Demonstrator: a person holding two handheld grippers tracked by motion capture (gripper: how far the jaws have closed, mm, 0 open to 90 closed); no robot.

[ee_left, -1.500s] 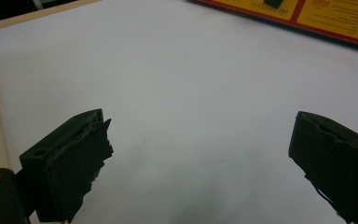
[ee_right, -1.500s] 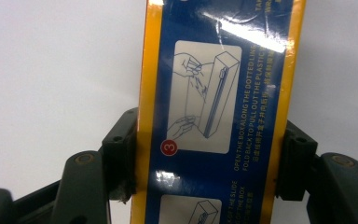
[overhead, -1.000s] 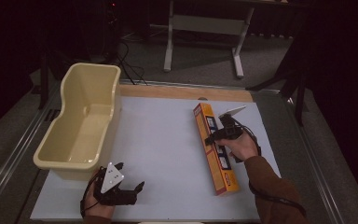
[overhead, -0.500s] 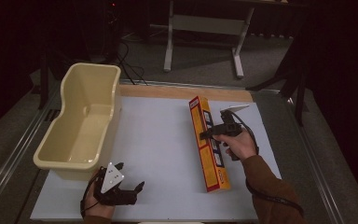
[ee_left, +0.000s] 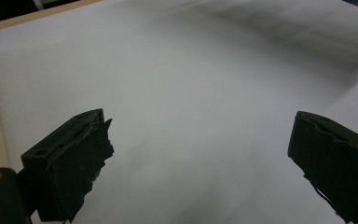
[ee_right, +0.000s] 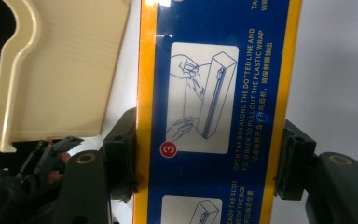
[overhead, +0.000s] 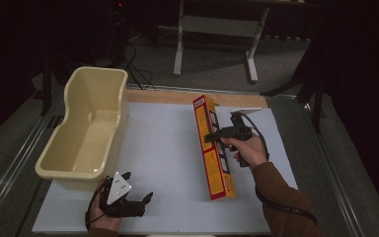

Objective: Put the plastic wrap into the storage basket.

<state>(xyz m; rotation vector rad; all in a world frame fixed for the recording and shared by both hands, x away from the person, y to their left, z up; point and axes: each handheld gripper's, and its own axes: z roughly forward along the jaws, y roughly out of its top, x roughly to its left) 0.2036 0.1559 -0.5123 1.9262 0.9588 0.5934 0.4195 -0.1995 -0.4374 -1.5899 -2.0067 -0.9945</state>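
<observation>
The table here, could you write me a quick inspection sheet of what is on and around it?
Surface: white table top, wooden strip along the far edge.
Job's things: long orange and blue plastic wrap box, lifted at its far end, near end low by the table; cream plastic tub at the left, nothing seen inside.
Clutter: nothing seen.
Grippers: right gripper shut on the box's sides; left gripper open, resting near the tub's near end.
Cables: black cable from the right gripper along the sleeve; more on the floor behind the tub.
Surroundings: dark room, grey floor, a metal table frame beyond.

black hand-held gripper [overhead: 209, 138] with trailing cable, brown sleeve [overhead: 282, 202], grey three-cornered plate [overhead: 119, 187].
</observation>
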